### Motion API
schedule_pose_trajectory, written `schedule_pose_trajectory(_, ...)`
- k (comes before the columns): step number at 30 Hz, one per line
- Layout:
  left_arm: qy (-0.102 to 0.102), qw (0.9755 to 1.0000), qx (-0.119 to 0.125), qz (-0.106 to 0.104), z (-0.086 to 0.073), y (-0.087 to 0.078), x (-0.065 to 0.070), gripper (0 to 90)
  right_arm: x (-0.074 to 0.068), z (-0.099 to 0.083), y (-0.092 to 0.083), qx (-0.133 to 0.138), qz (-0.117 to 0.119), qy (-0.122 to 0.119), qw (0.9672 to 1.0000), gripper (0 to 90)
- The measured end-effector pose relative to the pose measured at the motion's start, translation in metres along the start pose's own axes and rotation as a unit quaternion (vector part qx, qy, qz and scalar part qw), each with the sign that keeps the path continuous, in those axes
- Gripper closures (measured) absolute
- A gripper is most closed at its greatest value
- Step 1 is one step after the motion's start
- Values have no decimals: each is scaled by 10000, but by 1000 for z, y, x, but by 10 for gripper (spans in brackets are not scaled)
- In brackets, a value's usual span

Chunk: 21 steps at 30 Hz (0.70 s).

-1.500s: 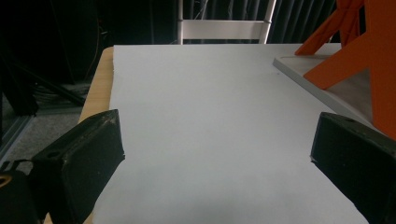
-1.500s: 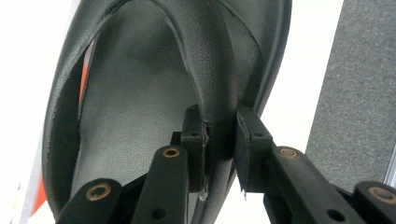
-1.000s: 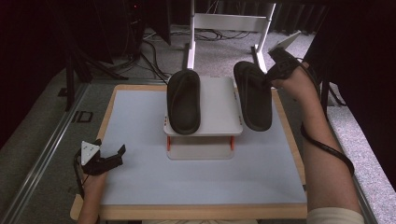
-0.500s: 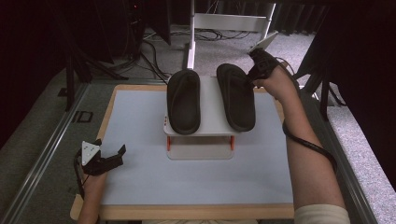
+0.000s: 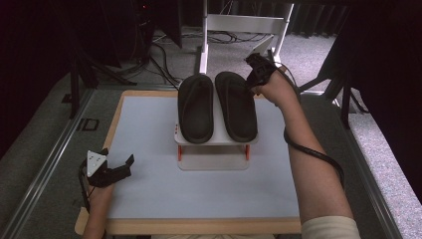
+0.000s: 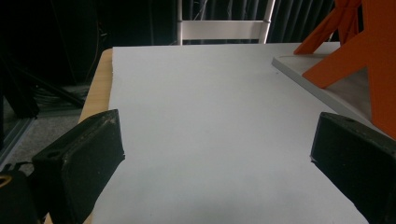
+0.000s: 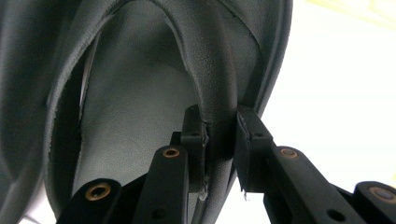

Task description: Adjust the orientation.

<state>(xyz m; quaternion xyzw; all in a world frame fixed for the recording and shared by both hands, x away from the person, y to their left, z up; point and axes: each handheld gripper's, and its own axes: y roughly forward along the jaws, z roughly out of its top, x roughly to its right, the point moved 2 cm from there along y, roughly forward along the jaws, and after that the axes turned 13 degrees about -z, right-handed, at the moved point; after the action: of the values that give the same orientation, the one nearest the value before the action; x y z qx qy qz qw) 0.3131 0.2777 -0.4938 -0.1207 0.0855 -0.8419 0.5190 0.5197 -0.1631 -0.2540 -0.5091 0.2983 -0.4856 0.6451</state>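
Two black slippers lie side by side on a small white rack point(image 5: 213, 142) with orange legs. The left slipper point(image 5: 195, 107) rests free. My right gripper point(image 5: 253, 74) is shut on the strap of the right slipper point(image 5: 236, 104) at its far end; in the right gripper view the jaws pinch the dark strap point(image 7: 219, 93). My left gripper point(image 5: 122, 164) rests open near the table's front left corner, its fingers point(image 6: 81, 158) wide apart over bare white surface, nothing between them.
The white table top point(image 5: 149, 124) has a wooden rim. The rack's orange leg point(image 6: 359, 51) stands to the right in the left gripper view. A white frame point(image 5: 244, 25) and cables lie on the floor behind the table.
My right gripper has carried the right slipper leftward, from the rack's right edge to lie close beside the left slipper. The left gripper has not moved.
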Motion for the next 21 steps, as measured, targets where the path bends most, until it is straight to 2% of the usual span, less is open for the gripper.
schedule_pose_trajectory(5, 13, 10000, -10, -4, 0, 0, 0, 21, -3, 0, 7, -128, 88, -28, 9999, 753)
schedule_pose_trajectory(10, 27, 10000, -25, 0, 0, 0, 0, 21, -5, 0, 7, -91, 68, -35, 9999, 740)
schedule_pose_trajectory(16, 14, 10000, -17, 1, 0, 0, 0, 21, -9, -3, 5, 35, 119, -210, 9997, 685)
schedule_pose_trajectory(19, 22, 10000, -24, 0, 0, 0, 0, 21, -14, -5, 1, 29, 303, -240, 9992, 625)
schedule_pose_trajectory(21, 22, 10000, -24, 2, 0, 0, 0, 21, -16, -5, -1, 54, 280, -287, 9992, 621)
